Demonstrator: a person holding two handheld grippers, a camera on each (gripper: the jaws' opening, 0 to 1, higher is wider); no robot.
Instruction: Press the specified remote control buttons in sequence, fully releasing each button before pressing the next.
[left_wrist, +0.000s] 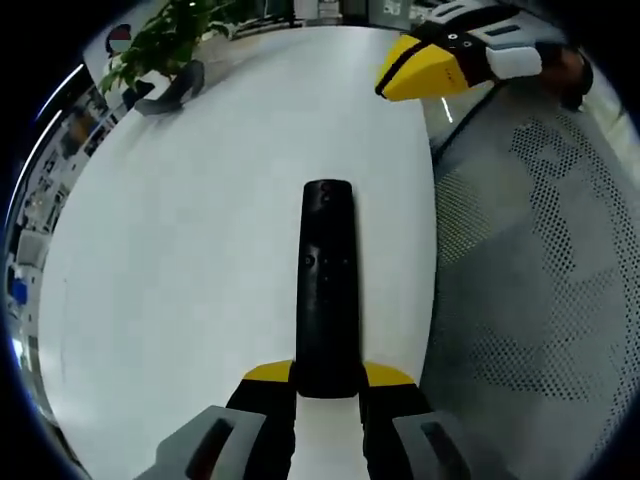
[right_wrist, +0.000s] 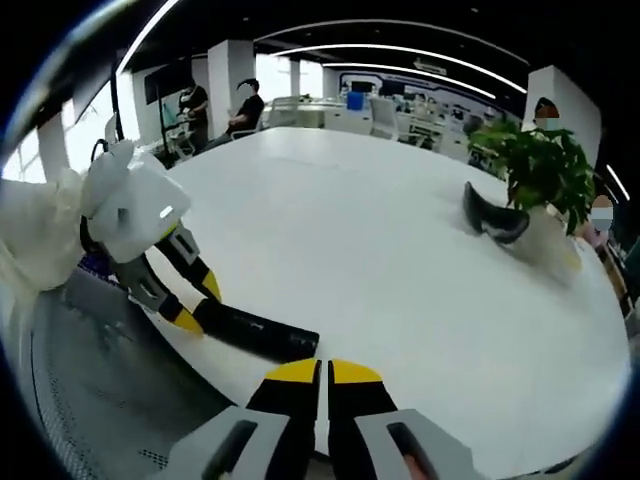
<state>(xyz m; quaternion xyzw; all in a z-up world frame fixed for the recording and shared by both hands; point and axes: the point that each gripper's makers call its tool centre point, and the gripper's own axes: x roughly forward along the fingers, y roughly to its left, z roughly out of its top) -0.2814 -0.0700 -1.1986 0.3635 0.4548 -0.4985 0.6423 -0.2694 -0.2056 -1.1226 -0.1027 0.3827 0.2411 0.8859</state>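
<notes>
Left tongs (left_wrist: 327, 385) clamped on the near end of the remote (left_wrist: 327, 285), yellow tips either side of the black body, gripping low so the button face stays bare and turned up. Remote held out level over the white desk (left_wrist: 200, 260), just inside its edge, probably steadied there for pressing. Seen from the right gripper view, the same left tongs (right_wrist: 195, 305) pinching the remote (right_wrist: 255, 335), which points across toward the right tongs (right_wrist: 322, 372). Right tongs closed tip to tip with nothing between them, likely pressed together to make one blunt point for poking a single button; tips close to the remote's far end but seemingly not touching it. Farther out on the desk, a potted plant (right_wrist: 540, 165) and a dark curved thing (right_wrist: 495, 220) beside it, well apart from the work. People (right_wrist: 245, 105) seated far back.
</notes>
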